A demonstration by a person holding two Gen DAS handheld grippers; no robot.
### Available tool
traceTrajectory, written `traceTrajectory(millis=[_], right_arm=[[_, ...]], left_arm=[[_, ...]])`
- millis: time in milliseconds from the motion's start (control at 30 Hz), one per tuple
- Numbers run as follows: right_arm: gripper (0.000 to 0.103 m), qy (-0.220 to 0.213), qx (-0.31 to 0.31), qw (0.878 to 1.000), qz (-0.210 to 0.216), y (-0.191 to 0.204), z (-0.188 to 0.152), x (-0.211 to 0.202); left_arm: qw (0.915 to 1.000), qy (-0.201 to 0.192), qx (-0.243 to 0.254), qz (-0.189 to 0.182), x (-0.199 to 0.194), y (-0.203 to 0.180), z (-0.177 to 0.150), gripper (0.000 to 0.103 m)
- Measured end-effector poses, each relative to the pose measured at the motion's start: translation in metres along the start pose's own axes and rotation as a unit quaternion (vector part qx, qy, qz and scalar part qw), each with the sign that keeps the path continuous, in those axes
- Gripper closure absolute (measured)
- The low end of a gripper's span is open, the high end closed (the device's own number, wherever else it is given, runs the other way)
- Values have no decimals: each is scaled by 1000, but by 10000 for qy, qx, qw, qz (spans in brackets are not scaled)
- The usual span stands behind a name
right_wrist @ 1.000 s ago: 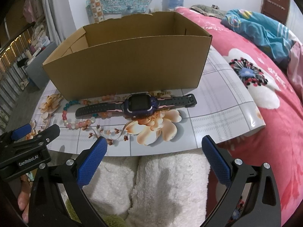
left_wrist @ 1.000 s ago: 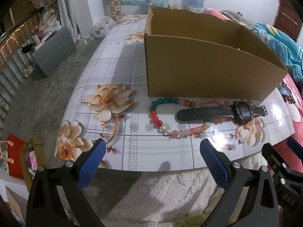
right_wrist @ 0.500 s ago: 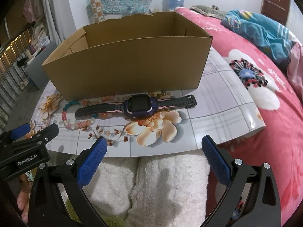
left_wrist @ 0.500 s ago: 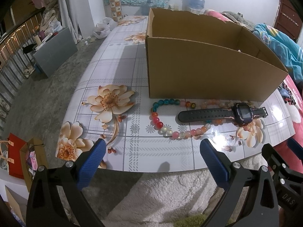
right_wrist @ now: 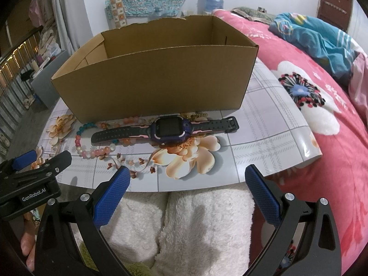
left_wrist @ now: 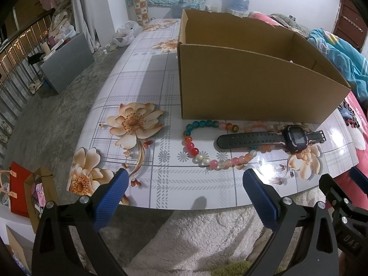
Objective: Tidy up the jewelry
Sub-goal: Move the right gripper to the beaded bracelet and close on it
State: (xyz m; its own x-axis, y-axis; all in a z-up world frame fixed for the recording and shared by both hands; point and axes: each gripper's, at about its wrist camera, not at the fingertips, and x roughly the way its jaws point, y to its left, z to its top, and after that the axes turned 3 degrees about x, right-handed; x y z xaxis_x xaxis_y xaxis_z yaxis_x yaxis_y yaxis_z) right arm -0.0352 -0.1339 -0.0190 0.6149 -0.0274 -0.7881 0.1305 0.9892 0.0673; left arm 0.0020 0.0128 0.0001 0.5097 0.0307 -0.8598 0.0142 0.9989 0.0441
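Note:
A black and purple smartwatch [left_wrist: 271,138] [right_wrist: 165,130] lies flat on the floral table, across a loop of coloured beads [left_wrist: 202,151] [right_wrist: 92,147]. Both lie just in front of an open brown cardboard box [left_wrist: 248,92] [right_wrist: 156,78]. My left gripper [left_wrist: 184,195] is open and empty, near the table's front edge, short of the beads. My right gripper [right_wrist: 187,191] is open and empty, at the front edge short of the watch. Each gripper shows at the side of the other's view.
The table [left_wrist: 138,87] has a glossy flower-print cover. A bed with a pink floral blanket [right_wrist: 322,96] lies to the right. White fluffy fabric [right_wrist: 184,225] is below the grippers. Paper bags [left_wrist: 25,191] and a grey box [left_wrist: 66,64] stand on the floor at left.
Both grippers have edged slightly forward toward the table. The watch, beads and box have not moved.

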Motion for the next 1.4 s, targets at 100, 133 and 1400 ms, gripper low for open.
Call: traceTrajectory(millis=[100,133,1400], right_arm=[[7,-29,-3,10000,-4,0,1,-1],[7,-41,-1,10000,0,0,1,-1],[68,734,541,9783,1860,62,16,48]], left_arm=[[10000,-13,-17,-3,1,1,0,6],[10000,-38,-18,-7,1,2,0,6],[9731,-714,1063,-1915,46,57,17,47]])
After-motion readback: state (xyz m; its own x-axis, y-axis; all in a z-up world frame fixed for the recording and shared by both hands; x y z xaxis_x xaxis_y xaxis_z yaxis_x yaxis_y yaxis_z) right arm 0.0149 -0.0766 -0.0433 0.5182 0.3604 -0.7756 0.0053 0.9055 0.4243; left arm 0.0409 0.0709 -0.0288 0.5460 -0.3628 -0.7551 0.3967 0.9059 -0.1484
